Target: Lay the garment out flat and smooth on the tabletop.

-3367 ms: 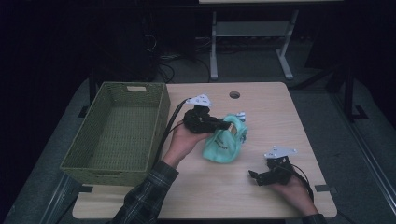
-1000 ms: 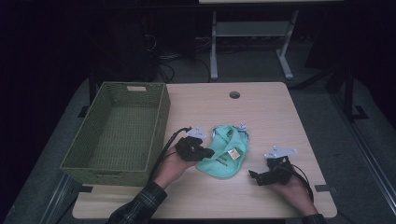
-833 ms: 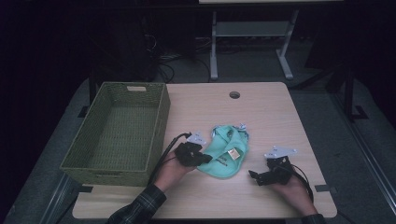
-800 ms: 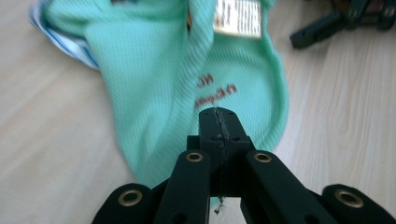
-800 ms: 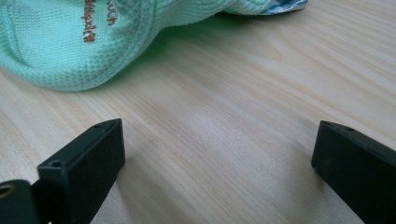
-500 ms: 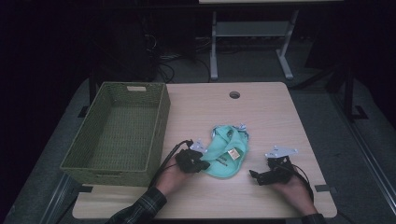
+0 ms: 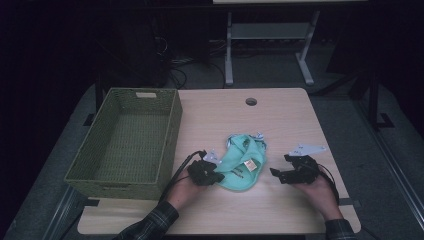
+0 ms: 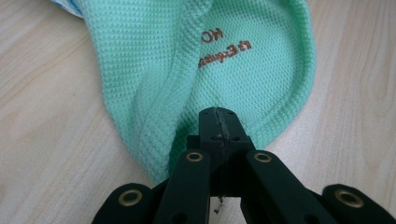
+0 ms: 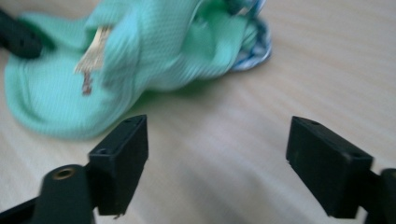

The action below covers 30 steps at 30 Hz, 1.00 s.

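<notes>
**Left gripper pinches the green cloth**

The cloth [image 7: 243,163] lies bunched on the table [image 7: 280,120], right of the basket [image 7: 127,137]. At the cloth's near left edge, the left gripper [image 8: 218,122] has its jaws clamped together on the fabric. Right of the cloth and apart from it, the right gripper [image 9: 217,140] has just been closing; its jaws stand apart, nothing between them.

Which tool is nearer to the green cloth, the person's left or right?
Left. The left tool is shut on the green cloth's near edge. The right tool stands open over bare table, apart from the cloth, its jaws having just been closing.
</notes>
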Tool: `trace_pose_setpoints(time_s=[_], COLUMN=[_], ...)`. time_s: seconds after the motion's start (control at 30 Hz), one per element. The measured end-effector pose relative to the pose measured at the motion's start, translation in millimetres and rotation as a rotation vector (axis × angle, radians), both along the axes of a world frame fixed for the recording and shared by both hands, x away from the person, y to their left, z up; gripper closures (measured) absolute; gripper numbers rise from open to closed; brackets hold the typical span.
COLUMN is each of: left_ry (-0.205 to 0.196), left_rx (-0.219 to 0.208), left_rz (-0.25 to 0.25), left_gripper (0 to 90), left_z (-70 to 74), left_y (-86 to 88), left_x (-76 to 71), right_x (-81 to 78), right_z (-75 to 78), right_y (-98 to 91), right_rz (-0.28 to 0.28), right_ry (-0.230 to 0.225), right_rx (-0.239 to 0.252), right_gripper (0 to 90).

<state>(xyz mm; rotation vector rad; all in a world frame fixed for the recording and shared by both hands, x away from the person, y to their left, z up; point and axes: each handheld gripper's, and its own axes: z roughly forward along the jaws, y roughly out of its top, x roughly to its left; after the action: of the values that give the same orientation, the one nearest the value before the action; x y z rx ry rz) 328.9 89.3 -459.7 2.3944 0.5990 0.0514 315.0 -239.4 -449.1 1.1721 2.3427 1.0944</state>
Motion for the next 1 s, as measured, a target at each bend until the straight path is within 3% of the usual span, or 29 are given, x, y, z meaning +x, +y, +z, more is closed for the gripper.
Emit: trace_pose_setpoints(time_s=[0.2,0.5,1.0], left_ry=[-0.007,-0.003,-0.001], left_rx=[0.015,0.011,0.008], left_rz=[-0.001,0.002,0.0], left_gripper=[89.7,89.7,89.7], left_z=[0.9,0.7,0.5], left_y=[-1.2,-1.2,-1.0], left_x=[-0.7,-0.4,0.0], right_x=[22.5,51.0,85.6], right_z=[10.0,9.8,-4.1], right_y=[-4.6,0.9,16.5], right_rz=[-0.012,-0.01,-0.003], right_ry=[-0.009,0.003,0.069], right_rx=[0.039,0.046,0.082], right_gripper=[39.0,52.6,57.4])
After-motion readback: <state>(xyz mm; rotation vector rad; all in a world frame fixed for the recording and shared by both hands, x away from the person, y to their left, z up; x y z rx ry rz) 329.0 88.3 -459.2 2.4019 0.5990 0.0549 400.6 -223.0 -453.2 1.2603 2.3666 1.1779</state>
